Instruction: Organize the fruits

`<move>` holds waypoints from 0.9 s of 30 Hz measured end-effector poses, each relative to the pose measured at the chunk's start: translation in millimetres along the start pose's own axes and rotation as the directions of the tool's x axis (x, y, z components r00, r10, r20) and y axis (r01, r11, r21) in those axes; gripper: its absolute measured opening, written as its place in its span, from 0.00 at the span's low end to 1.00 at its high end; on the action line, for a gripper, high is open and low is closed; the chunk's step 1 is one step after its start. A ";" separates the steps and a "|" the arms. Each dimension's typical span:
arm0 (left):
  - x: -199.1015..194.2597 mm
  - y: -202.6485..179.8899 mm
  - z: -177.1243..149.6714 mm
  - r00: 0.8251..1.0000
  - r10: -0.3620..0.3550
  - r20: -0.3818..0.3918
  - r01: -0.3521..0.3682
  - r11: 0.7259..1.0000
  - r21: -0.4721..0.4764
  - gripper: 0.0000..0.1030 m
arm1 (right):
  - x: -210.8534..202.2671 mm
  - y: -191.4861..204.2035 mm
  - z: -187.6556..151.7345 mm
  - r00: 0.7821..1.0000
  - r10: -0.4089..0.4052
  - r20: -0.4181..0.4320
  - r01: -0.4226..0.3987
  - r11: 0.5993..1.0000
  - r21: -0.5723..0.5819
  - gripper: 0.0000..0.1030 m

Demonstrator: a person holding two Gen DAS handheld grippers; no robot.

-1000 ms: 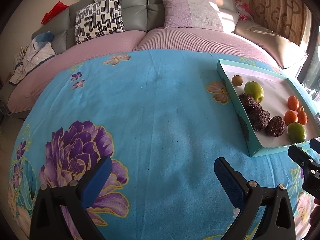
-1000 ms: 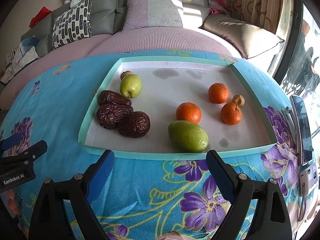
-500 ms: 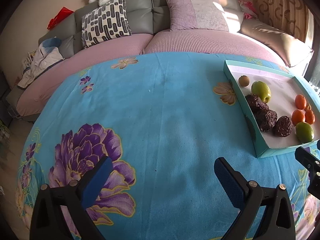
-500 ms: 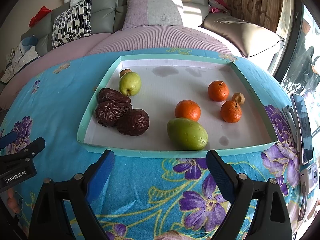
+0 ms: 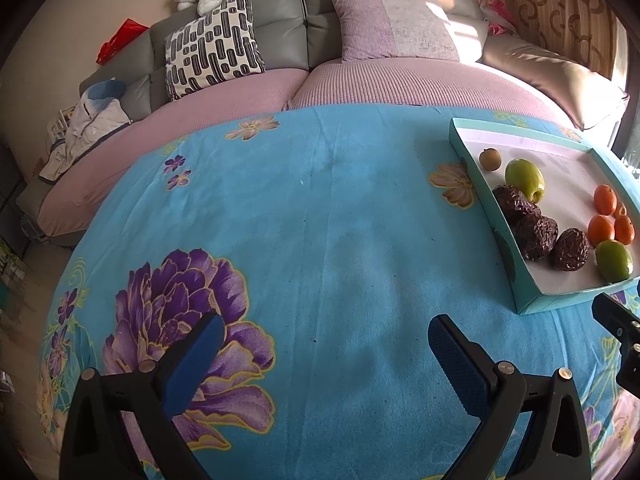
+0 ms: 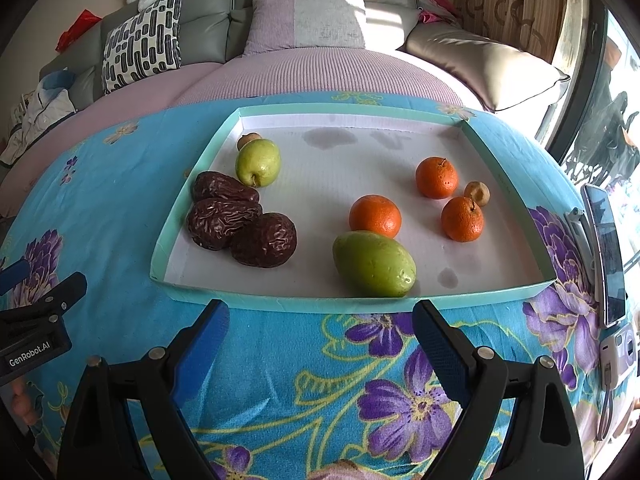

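Shallow teal tray (image 6: 505, 188) with white floor, resting on blue floral cloth (image 5: 320, 240), directly ahead of right gripper (image 6: 320, 330) and just beyond its fingertips. Inside, ahead and left of those tips: three wrinkled dark-brown fruits (image 6: 240, 220) clustered and touching, against the tray's left wall. Beyond them, a small green apple-like fruit (image 6: 258, 162) with a small brown round fruit (image 6: 248, 140) partly hidden behind it, near the far-left corner. Ahead and slightly right of the tips: large green oval fruit (image 6: 374, 264), closest to the near wall, touching or nearly touching an orange (image 6: 375, 216) behind it. Further right: two more oranges (image 6: 436, 177) (image 6: 463, 219) with a second small brown fruit (image 6: 477, 193) between them, close to the right wall. Right gripper spread wide, blue pads (image 6: 438, 346) empty, hovering over the cloth short of the tray's near wall. Left gripper (image 5: 320, 348) likewise spread wide and empty, over bare cloth beside a purple flower print (image 5: 180, 300); seen from there, the tray lies well ahead and to the right. Phone (image 6: 608, 256) on the cloth right of the tray. Sofa with pink cover (image 5: 360, 84) and patterned cushion (image 5: 214, 46) beyond the cloth.
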State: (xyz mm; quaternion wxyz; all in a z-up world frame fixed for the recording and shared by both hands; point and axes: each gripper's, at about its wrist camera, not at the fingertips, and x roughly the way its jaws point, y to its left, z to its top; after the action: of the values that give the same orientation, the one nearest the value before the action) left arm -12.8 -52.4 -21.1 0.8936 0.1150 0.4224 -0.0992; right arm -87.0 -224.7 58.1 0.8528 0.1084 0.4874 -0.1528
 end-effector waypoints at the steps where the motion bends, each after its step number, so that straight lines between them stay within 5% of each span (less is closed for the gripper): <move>1: 0.0 -0.1 0.1 1.000 0.000 0.000 0.000 1.000 0.000 1.00 | 0.2 0.2 -0.1 1.000 0.000 -0.001 0.000 1.000 -0.001 0.90; 27: 4.5 1.2 -1.4 1.000 -0.005 -0.021 0.005 1.000 -0.004 1.00 | 2.1 -1.0 -1.5 1.000 -0.001 -0.011 0.001 1.000 0.002 0.90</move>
State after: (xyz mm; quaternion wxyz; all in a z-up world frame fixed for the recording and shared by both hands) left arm -10.7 -51.2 -25.4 0.8891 0.1130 0.4323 -0.0995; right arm -87.6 -225.5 55.5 0.8500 0.1095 0.4919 -0.1533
